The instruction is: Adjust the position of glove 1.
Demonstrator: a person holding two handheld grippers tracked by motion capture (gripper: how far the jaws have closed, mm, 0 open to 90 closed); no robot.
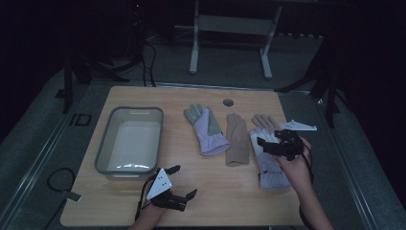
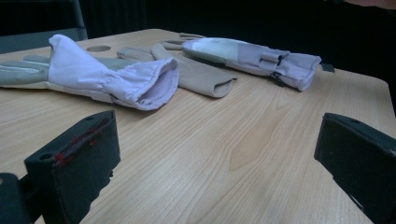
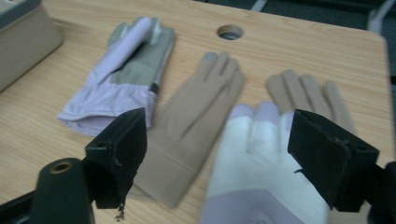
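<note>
Right gripper view: lavender glove [image 3: 261, 154] hides tan glove's [image 3: 303, 93] palm.

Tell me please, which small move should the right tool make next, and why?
Probably lower the right tool and close it on the lilac-and-white fabric glove below it. Its jaws stand open above that glove's finger end, gripping nothing. This glove lies on top of a beige fabric glove, so a shallow pinch should take the upper one alone.

Grey tub [image 1: 128, 141], wooden table [image 1: 201, 191]
</note>
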